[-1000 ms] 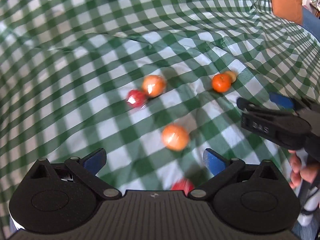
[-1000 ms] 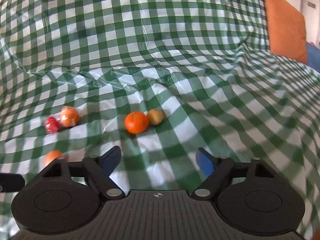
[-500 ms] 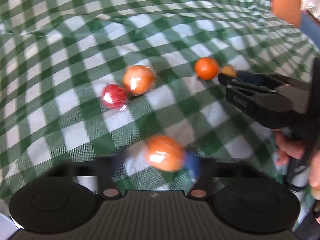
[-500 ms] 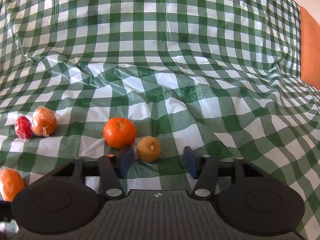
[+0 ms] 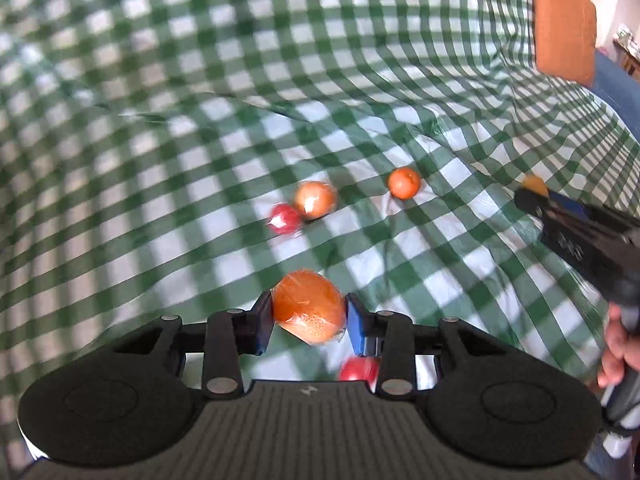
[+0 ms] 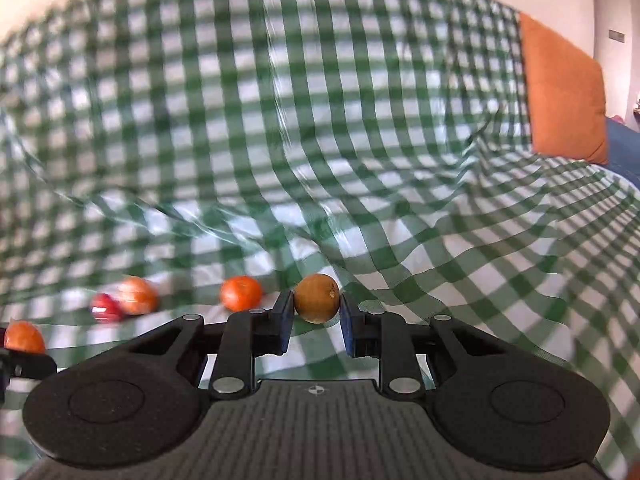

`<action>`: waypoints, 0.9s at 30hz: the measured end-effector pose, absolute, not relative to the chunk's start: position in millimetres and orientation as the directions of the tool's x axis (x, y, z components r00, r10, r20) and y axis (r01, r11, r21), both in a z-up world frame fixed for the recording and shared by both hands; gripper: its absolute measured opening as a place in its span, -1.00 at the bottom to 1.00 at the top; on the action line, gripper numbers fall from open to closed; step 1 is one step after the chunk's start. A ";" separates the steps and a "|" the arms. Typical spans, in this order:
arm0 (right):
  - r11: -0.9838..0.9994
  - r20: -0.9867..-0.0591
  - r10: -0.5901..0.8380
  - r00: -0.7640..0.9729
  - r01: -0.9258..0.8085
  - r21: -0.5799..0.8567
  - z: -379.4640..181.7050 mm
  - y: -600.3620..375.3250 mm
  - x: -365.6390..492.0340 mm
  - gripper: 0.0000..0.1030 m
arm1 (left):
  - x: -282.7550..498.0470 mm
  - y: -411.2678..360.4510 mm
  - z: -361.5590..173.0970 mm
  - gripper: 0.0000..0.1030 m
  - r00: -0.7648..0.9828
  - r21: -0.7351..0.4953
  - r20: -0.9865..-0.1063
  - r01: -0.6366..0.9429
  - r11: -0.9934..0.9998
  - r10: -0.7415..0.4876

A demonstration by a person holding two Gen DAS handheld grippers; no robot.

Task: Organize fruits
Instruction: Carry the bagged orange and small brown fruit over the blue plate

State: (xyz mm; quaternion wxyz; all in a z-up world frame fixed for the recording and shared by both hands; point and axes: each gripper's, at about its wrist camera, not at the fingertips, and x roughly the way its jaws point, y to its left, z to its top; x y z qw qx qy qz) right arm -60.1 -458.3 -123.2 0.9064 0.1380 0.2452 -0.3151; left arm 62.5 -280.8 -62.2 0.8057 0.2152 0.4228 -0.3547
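Note:
My left gripper (image 5: 309, 314) is shut on a plastic-wrapped orange (image 5: 309, 305) and holds it above the green checked cloth (image 5: 200, 120). My right gripper (image 6: 316, 312) is shut on a small brown-yellow fruit (image 6: 317, 298), lifted off the cloth; it also shows at the right of the left wrist view (image 5: 534, 184). On the cloth lie a small orange (image 5: 404, 182), a wrapped orange (image 5: 315, 199) touching a red fruit (image 5: 285, 219), and another red fruit (image 5: 358, 368) under my left gripper. The right wrist view shows the same fruits (image 6: 241, 293) at left.
The cloth is wrinkled and rises like a backrest behind the fruits. An orange cushion (image 5: 562, 24) stands at the far right, also in the right wrist view (image 6: 562, 92). A hand (image 5: 618, 352) holds the right gripper's handle.
Both grippers have closed on fruit and lifted: the left took the wrapped orange, the right took the small brown-yellow fruit from beside the small orange. Both views are motion-blurred.

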 end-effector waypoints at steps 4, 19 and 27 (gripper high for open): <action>0.822 -0.524 -0.422 0.740 0.556 0.123 -91.3 -403.7 -93.6 -0.50 | 38.8 -220.5 -26.6 -0.19 0.431 0.071 -0.830 0.710 0.701 -0.353; 0.962 -0.525 0.030 0.850 0.118 0.247 -21.4 -187.6 -157.1 -0.50 | -30.6 -5.4 28.0 -0.19 0.529 0.131 -0.831 0.485 0.865 -0.170; 0.994 -0.537 0.071 0.841 -0.018 0.104 -14.5 -114.4 -175.1 -0.50 | -65.2 38.4 32.6 -0.19 0.543 0.085 -0.815 0.455 0.887 -0.200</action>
